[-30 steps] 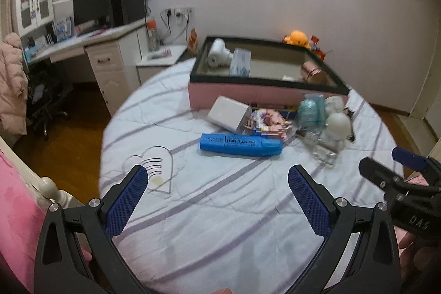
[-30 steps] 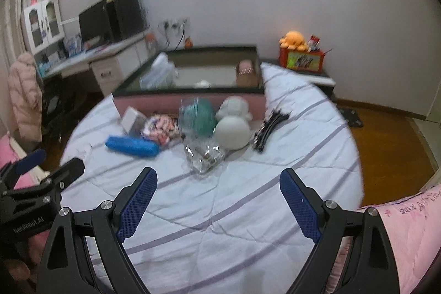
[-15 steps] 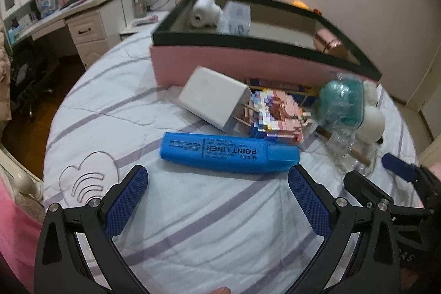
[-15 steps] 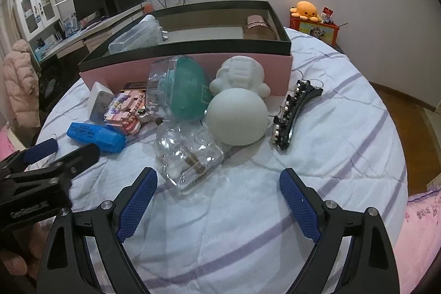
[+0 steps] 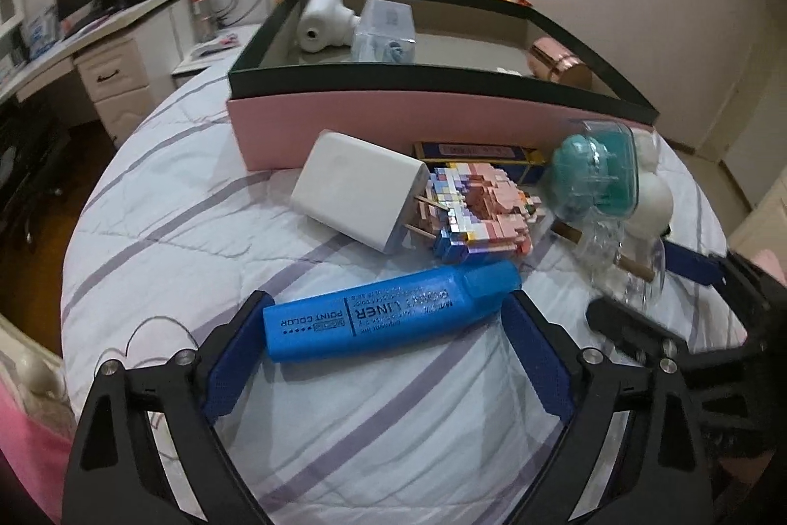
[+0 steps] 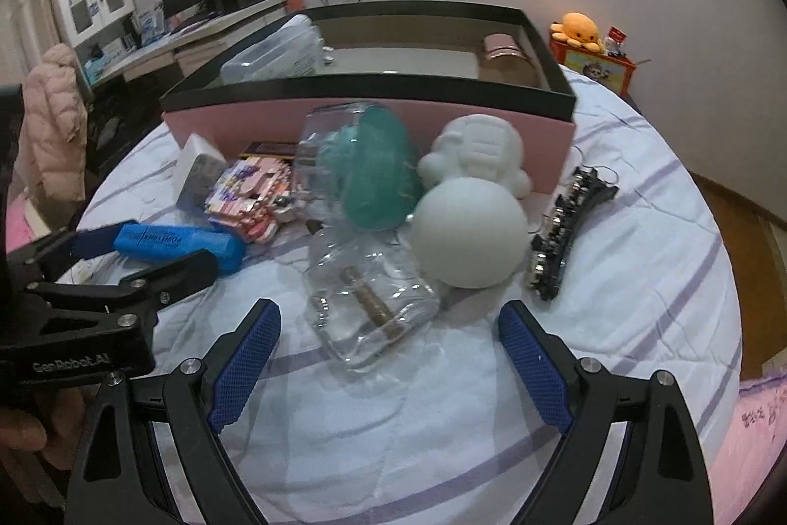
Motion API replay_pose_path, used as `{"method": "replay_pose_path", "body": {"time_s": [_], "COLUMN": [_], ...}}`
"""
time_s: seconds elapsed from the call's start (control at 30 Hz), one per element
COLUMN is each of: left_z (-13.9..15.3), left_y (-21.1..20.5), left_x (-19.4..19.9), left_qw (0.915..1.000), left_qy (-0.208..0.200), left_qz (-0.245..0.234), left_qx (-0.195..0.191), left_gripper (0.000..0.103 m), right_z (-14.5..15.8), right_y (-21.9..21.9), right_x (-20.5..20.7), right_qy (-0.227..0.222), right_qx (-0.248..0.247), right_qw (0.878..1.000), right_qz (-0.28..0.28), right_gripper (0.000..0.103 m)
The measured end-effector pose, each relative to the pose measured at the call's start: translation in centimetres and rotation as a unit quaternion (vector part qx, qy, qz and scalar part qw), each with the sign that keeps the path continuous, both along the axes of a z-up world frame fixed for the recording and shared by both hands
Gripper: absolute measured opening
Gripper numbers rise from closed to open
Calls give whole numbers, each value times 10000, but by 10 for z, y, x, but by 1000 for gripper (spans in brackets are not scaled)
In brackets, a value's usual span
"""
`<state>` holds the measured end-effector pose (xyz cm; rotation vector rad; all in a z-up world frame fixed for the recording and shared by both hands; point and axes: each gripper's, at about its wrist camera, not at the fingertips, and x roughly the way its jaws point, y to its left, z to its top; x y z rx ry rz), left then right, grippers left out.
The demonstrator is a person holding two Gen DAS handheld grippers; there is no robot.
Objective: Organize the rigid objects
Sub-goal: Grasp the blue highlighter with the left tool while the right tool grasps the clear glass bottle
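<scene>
L gripper (image 5: 383,318) straddles the blue marker (image 5: 393,313) on the bedspread (image 5: 196,205); jaws have just been closing w/ the marker between them lengthwise. Left pad looks at the marker's end, right pad beside the cap end; firm pinch can't be confirmed, so count it as not yet clenched. The marker lies slightly askew, so squaring it up should give both pads flat contact on the ends. Finish closing before lifting, then carry it over the pink box (image 5: 418,121) wall. R gripper (image 6: 388,338) hangs released, jaws have just been narrowing, w/ the clear plastic case (image 6: 369,308) just ahead of the tips, not between the pads. It needs to go further in before closing; clear plastic prob. slick. Avoid nudging the white ball (image 6: 469,232) touching it on the right.
</scene>
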<state>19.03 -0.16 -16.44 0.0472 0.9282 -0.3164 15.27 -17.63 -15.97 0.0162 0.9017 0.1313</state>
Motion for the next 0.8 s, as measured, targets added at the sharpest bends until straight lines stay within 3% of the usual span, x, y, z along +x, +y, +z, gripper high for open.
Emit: {"method": "replay_pose_path", "body": {"time_s": [0.1,0.27,0.4,0.53,0.6,0.7,0.77,0.8], "left_z": [1,1,0,3,5,5,3,4], "left_y": [-2,-11,-17,-18,-16,-16,-23,-26], "left_x": [2,7,0,-12,-14,-9,-9,-13], "left_qw": [9993,9958,9904,9862,9859,9890,9868,9847], "left_qy": [-79,-213,-214,-218,-212,-277,-221,-253], "left_qz": [-323,-779,-1280,-1592,-1626,-1393,-1549,-1674], "left_qx": [189,431,468,395,345,422,406,407], "left_gripper": [95,97,81,63,64,83,79,69], "right_z": [0,0,1,0,1,0,0,1], "right_y": [2,3,5,3,2,1,2,3], "right_x": [3,6,3,0,0,1,2,1], "right_qy": [11,52,21,-4,-8,-13,-15,-12], "right_qx": [-22,-95,-80,-9,30,70,61,53], "right_qw": [10000,9999,9999,10000,10000,10000,9999,9999], "right_qz": [-4,34,113,83,69,57,95,130], "right_gripper": [73,68,59,57,57,57,57,54]}}
